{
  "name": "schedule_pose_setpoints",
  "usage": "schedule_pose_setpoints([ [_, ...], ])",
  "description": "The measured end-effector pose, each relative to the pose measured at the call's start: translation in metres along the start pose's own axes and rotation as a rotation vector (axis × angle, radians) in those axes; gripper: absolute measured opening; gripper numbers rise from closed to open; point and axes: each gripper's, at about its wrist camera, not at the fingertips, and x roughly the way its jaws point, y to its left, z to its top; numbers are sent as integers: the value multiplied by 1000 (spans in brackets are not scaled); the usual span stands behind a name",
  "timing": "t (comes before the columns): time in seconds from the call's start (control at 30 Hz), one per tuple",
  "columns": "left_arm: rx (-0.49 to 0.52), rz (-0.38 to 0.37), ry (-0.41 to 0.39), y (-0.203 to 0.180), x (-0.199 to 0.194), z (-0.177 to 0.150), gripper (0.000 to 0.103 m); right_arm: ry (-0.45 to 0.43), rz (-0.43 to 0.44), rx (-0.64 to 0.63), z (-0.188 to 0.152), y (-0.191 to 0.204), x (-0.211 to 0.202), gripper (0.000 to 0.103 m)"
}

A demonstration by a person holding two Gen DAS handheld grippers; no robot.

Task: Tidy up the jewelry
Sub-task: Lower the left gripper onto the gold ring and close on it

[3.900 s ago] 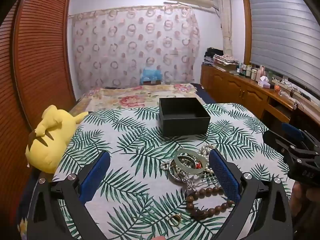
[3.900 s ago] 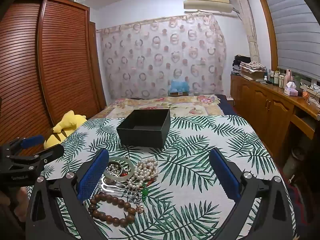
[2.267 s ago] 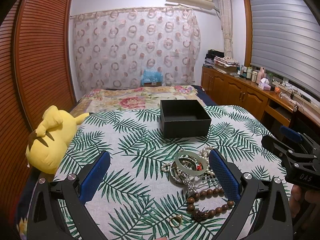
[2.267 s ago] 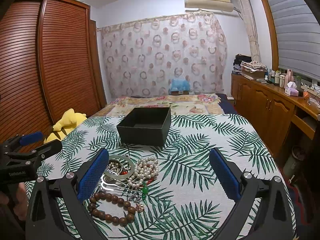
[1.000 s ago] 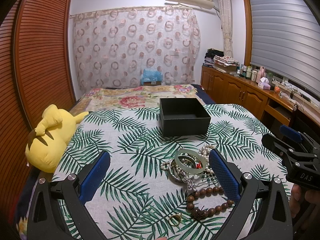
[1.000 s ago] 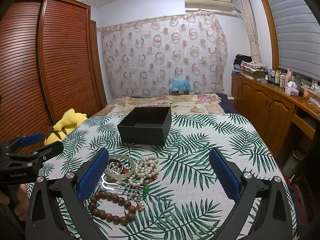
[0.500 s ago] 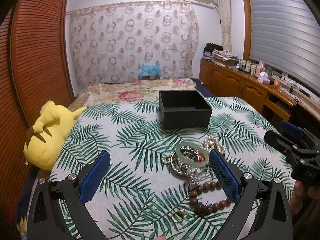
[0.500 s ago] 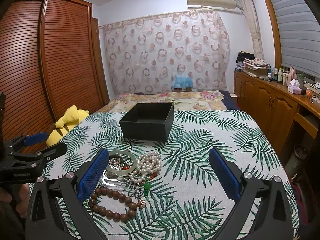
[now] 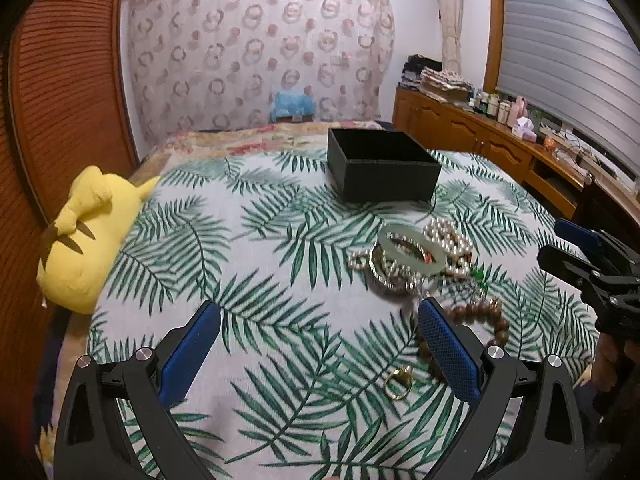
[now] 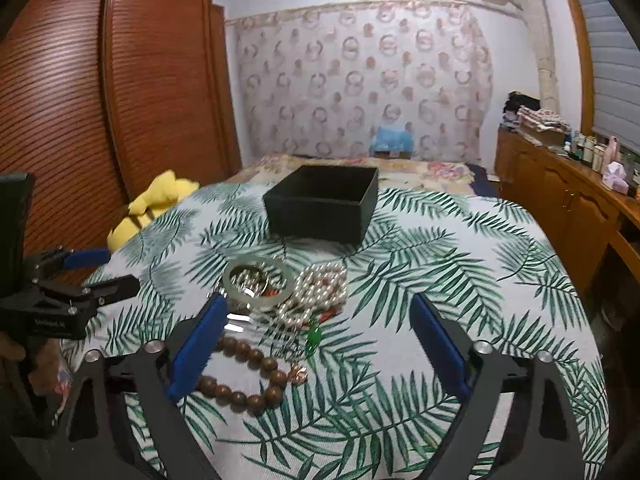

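A heap of jewelry lies on the leaf-print tablecloth [image 9: 240,240]: a pale jade bangle [image 9: 384,240], a pearl strand [image 9: 452,240], a brown wooden bead bracelet [image 9: 476,312] and a gold ring [image 9: 399,384] apart at the front. Behind it stands an open black box [image 9: 388,184]. My left gripper [image 9: 318,308] is open over bare cloth, left of the heap. My right gripper [image 10: 318,300] hovers over the heap, its jaws closing, the pads touching nothing. Bangle [image 10: 260,302], pearls [image 10: 320,288] and wooden beads [image 10: 244,350] lie near its left finger.
A yellow plush toy [image 9: 88,240] lies at the table's left edge. A bed stands beyond the black box [image 10: 320,216]. Wooden cabinets [image 9: 480,140] run along the right wall and slatted wardrobe doors [image 10: 80,120] along the left.
Both grippers have sunk and tipped down toward the table, so the jewelry looks nearer. The right gripper's fingers stand a little closer together than before.
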Motion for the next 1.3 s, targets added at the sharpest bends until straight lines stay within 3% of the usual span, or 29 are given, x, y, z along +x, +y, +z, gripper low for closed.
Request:
schedule_pose_setpoints([
  [0.2, 12, -52, 49, -2, 8, -13, 95, 78, 32, -33, -13, 5, 12, 66],
  [0.33, 43, -93, 71, -11, 11, -21, 94, 93, 28, -48, -17, 6, 16, 65],
  [0.57, 89, -145, 110, -26, 15, -30, 64, 118, 32, -51, -22, 3, 19, 64],
  [0.83, 134, -176, 129, -38, 19, -35, 39, 164, 74, -65, -28, 6, 26, 46],
  [1.1, 164, -174, 156, -44, 24, -38, 29, 199, 110, -106, -29, 16, 31, 43],
  [1.17, 165, -171, 155, -44, 24, -37, 19, 204, 123, -109, -29, 17, 32, 43],
  [1.3, 141, -179, 148, -40, 25, -36, 18, 219, 152, -121, -30, 21, 35, 36],
])
